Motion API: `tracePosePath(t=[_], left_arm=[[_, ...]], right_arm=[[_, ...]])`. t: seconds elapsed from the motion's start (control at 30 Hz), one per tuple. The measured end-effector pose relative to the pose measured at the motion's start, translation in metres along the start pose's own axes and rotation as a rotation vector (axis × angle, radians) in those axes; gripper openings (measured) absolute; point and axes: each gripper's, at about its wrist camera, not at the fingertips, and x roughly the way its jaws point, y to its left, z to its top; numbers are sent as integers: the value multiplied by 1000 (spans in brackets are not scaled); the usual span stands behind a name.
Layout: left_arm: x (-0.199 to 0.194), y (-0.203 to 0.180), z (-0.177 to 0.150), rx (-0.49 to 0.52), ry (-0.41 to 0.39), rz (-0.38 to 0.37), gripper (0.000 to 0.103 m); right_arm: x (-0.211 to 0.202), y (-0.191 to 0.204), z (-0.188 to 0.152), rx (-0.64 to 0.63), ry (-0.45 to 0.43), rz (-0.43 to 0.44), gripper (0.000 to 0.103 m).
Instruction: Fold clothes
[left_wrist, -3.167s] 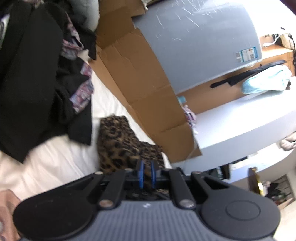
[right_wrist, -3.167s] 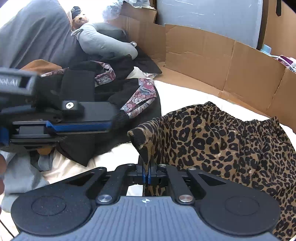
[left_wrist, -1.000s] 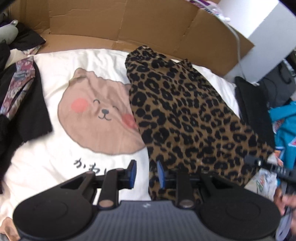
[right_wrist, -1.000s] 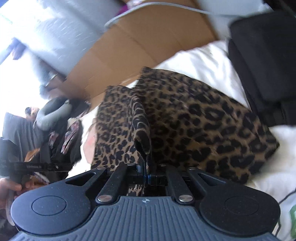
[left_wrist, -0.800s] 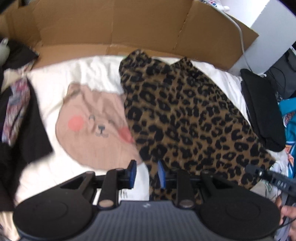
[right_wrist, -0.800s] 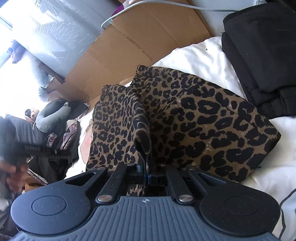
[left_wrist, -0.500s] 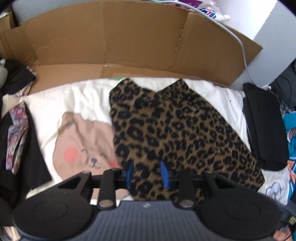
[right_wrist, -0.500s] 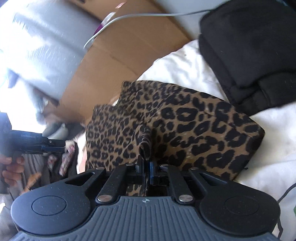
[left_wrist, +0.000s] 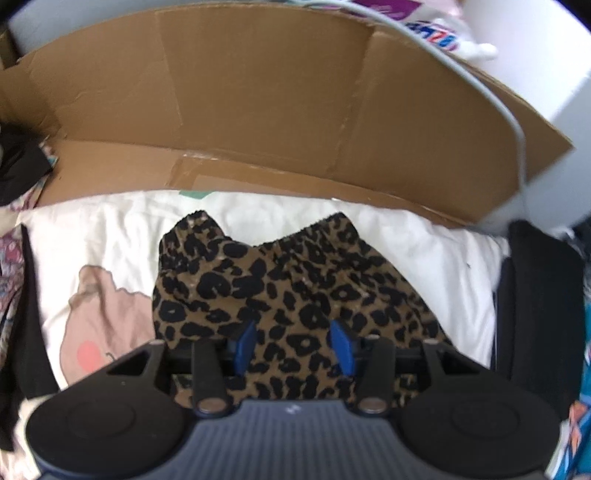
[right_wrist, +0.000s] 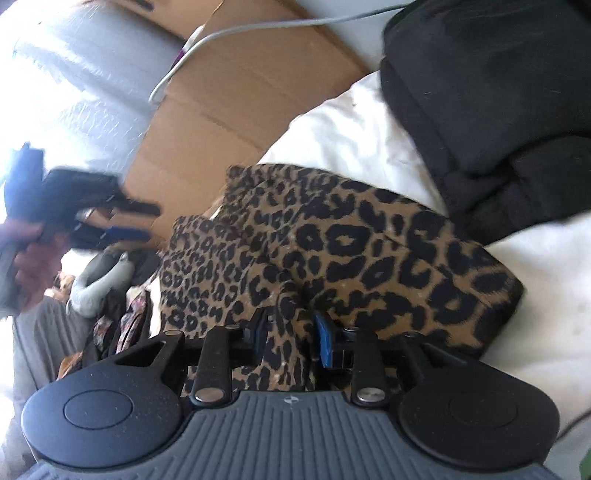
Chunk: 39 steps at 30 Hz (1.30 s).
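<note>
Two claws are mine to watch, and both have just been opening over the same thing. My right gripper (right_wrist: 290, 334) has its blue pads parted a little, with a ridge of the leopard-print fabric garment (right_wrist: 332, 251) standing up between them; the pads no longer seem to press on it. My left gripper (left_wrist: 293, 341) points steeply down over that garment (left_wrist: 280, 291), its jaws wider apart than the right's and holding nothing, the spotted cloth lying below the gap. In the right wrist view the left gripper (right_wrist: 122, 221) also shows off beyond the garment's far corner, lifted clear of it in the person's hand (right_wrist: 35, 258), blurred. The garment itself lies folded on the white bed sheet (left_wrist: 424, 251), its gathered waistband edge turned toward the brown cardboard wall (left_wrist: 258, 103) that stands just past it. On the sheet beside the garment, on the left in the left wrist view, is a printed tan bear face with a pink cheek (left_wrist: 99, 321), partly covered by the garment's edge. On the garment's other side sits a folded black cloth pile (right_wrist: 491, 110), just beside it; I cannot tell whether they touch. A grey cable (left_wrist: 517, 125) runs over the cardboard's top edge, behind the garment.
</note>
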Motion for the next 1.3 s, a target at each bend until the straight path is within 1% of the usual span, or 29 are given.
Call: tracePosePath(t=[0.03, 0.07, 0.1, 0.13, 0.17, 0.2, 0.23, 0.3, 0.37, 0.47, 0.53, 0.63, 0.73, 0.93, 0.97, 1.0, 1.03, 1.13, 1.3], left_arm=[[4, -3, 3, -8, -2, 6, 48], [8, -7, 5, -13, -6, 11, 48], [11, -9, 7, -9, -13, 15, 47], [15, -13, 9, 1, -13, 29, 47], [20, -18, 11, 16, -4, 59, 47], [24, -22, 13, 25, 6, 86, 46], [27, -24, 15, 15, 19, 96, 46], [30, -29, 17, 2, 44, 72, 45], [33, -36, 17, 22, 61, 86, 45], [36, -39, 17, 15, 79, 101, 46], [38, -37, 18, -4, 86, 98, 45], [42, -39, 16, 23, 102, 125, 44], [44, -37, 17, 29, 119, 151, 44], [51, -26, 23, -5, 150, 179, 44], [51, -22, 23, -13, 152, 174, 37], [52, -19, 23, -20, 153, 170, 15], [52, -15, 23, -31, 154, 163, 6], [41, -4, 26, -70, 131, 123, 3], [15, -4, 27, -34, 79, 69, 2]], right_arm=[[3, 2, 0, -13, 18, 0, 29], [5, 4, 0, -29, 33, -3, 25], [6, 7, -1, -46, 41, -7, 13], [7, 9, -3, -61, 44, -13, 7], [6, 12, -4, -72, 41, -22, 4], [4, 14, -6, -81, 38, -26, 3], [1, 16, -7, -90, 37, -24, 3], [-3, 22, -9, -102, 47, -21, 3], [-10, 30, -10, -116, 48, -2, 3], [-24, 45, -9, -143, 28, 36, 3], [-34, 56, -7, -171, 10, 64, 3], [-44, 76, -5, -231, 5, 85, 3], [-51, 91, -5, -275, 10, 114, 3], [-58, 112, -10, -342, 19, 172, 3], [-59, 113, -12, -347, 20, 176, 3], [-61, 114, -12, -349, 20, 176, 3], [-63, 113, -13, -348, 19, 173, 3], [-65, 104, -14, -309, 14, 153, 3], [-67, 85, -13, -225, -8, 123, 3]])
